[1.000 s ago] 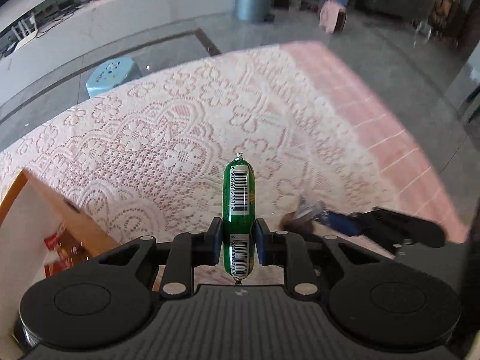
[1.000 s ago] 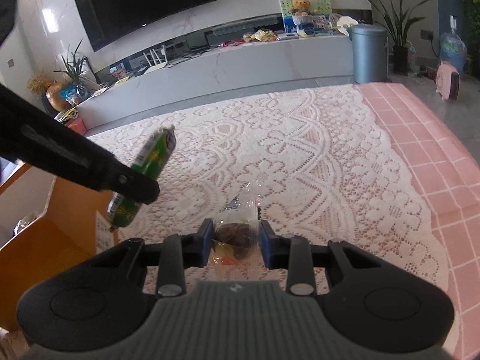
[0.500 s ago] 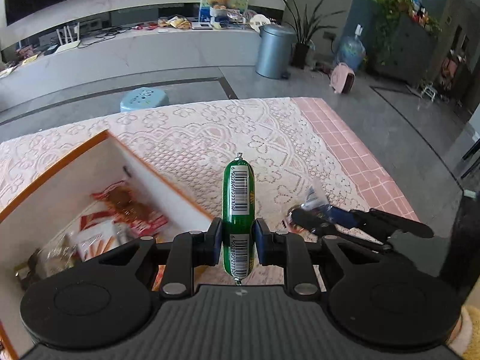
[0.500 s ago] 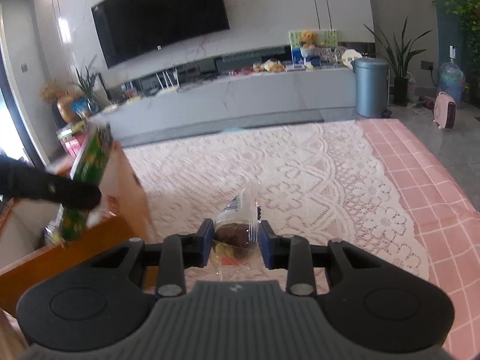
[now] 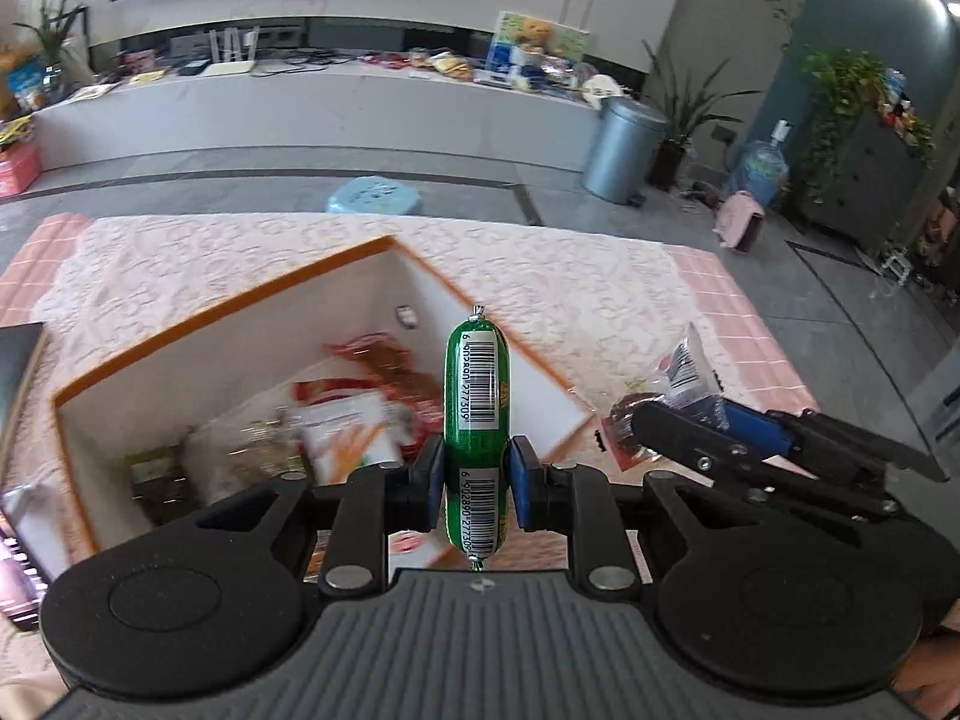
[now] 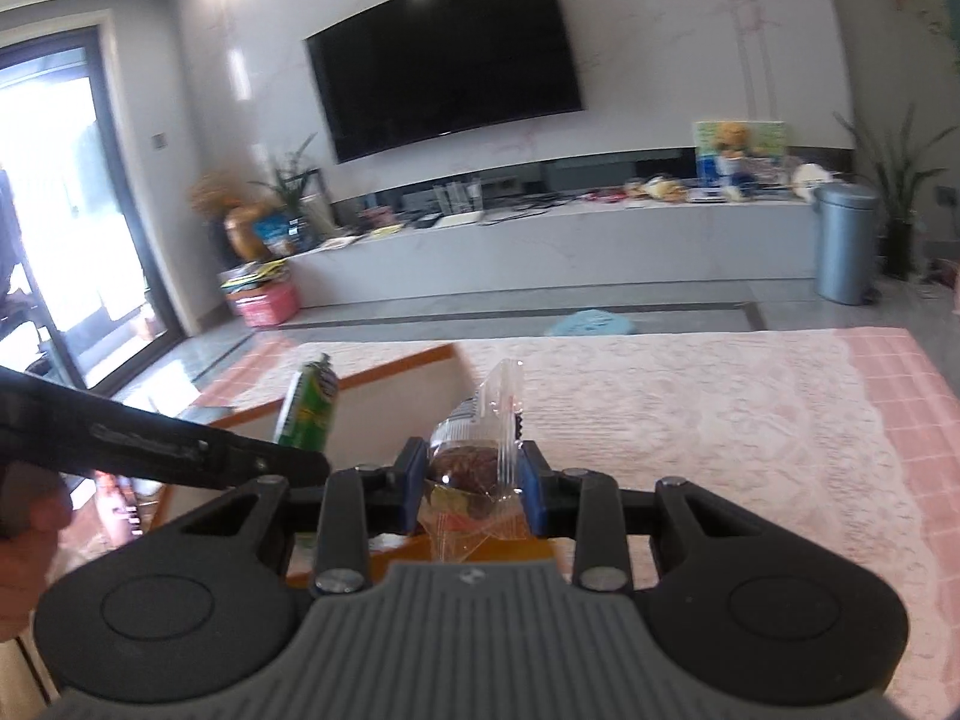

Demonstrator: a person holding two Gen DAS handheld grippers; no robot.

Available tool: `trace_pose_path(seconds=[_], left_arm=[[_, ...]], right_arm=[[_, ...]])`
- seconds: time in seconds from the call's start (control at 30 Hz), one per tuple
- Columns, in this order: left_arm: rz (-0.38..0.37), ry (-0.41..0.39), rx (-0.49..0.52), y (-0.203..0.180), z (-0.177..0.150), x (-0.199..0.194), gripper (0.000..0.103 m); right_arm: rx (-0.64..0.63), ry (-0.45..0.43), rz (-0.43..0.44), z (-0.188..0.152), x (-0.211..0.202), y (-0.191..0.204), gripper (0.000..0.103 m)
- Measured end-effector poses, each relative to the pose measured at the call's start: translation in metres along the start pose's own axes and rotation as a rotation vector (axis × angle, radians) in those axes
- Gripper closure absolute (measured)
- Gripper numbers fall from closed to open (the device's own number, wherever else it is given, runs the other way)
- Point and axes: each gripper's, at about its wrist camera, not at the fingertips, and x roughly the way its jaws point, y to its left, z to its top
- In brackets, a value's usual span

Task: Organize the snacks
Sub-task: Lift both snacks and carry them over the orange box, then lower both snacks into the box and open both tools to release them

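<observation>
Left gripper (image 5: 477, 483) clamps a green plastic-wrapped sausage stick with a barcode (image 5: 477, 396) upright above the open orange-rimmed white box (image 5: 216, 309) of snack packets on the pink lace tablecloth (image 5: 570, 288), while the right gripper (image 6: 474, 489) pinches a clear plastic packet of brown snack (image 6: 474, 450) just beside that box.

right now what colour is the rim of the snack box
Orange rim, with white inner walls; clearest in the left wrist view.

Big dark television (image 6: 447, 54) on the wall above a long pale cabinet (image 6: 576, 246). Grey bin (image 5: 624, 150) beside a potted plant (image 5: 681, 120). Blue stool (image 5: 375, 195) on the grey floor (image 5: 240, 192).
</observation>
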Motion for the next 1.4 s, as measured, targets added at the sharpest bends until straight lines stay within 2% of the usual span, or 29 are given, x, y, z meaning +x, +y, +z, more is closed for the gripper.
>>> trace_pose_path(seconds=[0.17, 0.33, 0.47, 0.6, 1.03, 1.2, 1.33, 1.4], left_arm=[[0.032, 0.042, -0.031, 0.033, -0.006, 0.000, 0.079], [0.164, 0.055, -0.038, 0.057, -0.014, 0.004, 0.079], [0.178, 0.101, -0.061, 0.069, -0.018, 0.016, 0.078], [0.240, 0.143, -0.042, 0.074, -0.028, 0.027, 0.078], [0.300, 0.242, 0.022, 0.080, -0.037, 0.062, 0.078], [0.299, 0.243, 0.027, 0.081, -0.037, 0.064, 0.077], [0.279, 0.205, -0.012, 0.086, -0.034, 0.055, 0.065], [0.257, 0.159, -0.063, 0.092, -0.030, 0.047, 0.059]], right_arm=[[-0.011, 0.061, 0.047, 0.005, 0.022, 0.029, 0.073], [0.005, 0.134, 0.101, 0.005, 0.047, 0.050, 0.073], [-0.022, 0.188, 0.118, 0.002, 0.068, 0.067, 0.073], [-0.036, 0.217, 0.124, -0.001, 0.081, 0.075, 0.073], [-0.058, 0.326, 0.093, -0.008, 0.118, 0.076, 0.073], [-0.095, 0.359, 0.103, -0.006, 0.127, 0.080, 0.072], [-0.109, 0.421, 0.112, -0.007, 0.137, 0.081, 0.072], [-0.107, 0.443, 0.113, -0.008, 0.140, 0.081, 0.072]])
